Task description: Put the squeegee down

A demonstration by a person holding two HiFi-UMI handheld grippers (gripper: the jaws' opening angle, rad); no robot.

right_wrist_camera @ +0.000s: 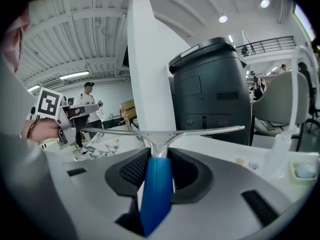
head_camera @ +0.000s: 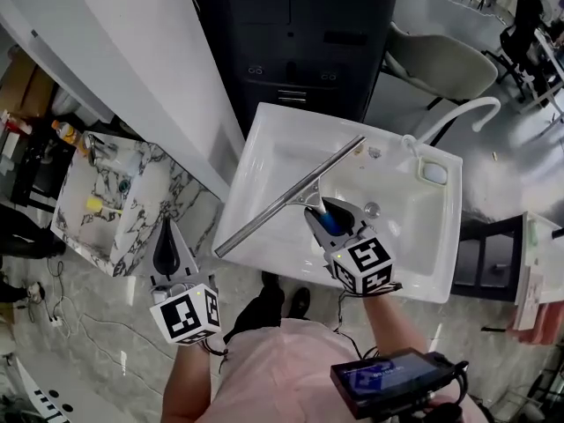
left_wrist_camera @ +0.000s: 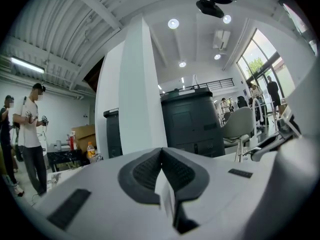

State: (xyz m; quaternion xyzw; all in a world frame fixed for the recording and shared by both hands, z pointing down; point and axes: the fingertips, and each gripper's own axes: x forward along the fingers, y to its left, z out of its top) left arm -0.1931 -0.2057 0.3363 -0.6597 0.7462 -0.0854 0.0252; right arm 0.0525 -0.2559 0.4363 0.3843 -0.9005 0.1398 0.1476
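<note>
Two claws: right claw clamped on the squeegee by its blue handle; left claw closed, empty | squeegee slants over the white sink, contact unclear | likely light, stiff; metal blade slippery, so the handle is the sound hold

No text, label or number can be read

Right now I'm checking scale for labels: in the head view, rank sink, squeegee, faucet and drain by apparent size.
1. sink
2. squeegee
3. faucet
4. drain
The squeegee looks nearer the camera, so its lead over the faucet is unsure.
</note>
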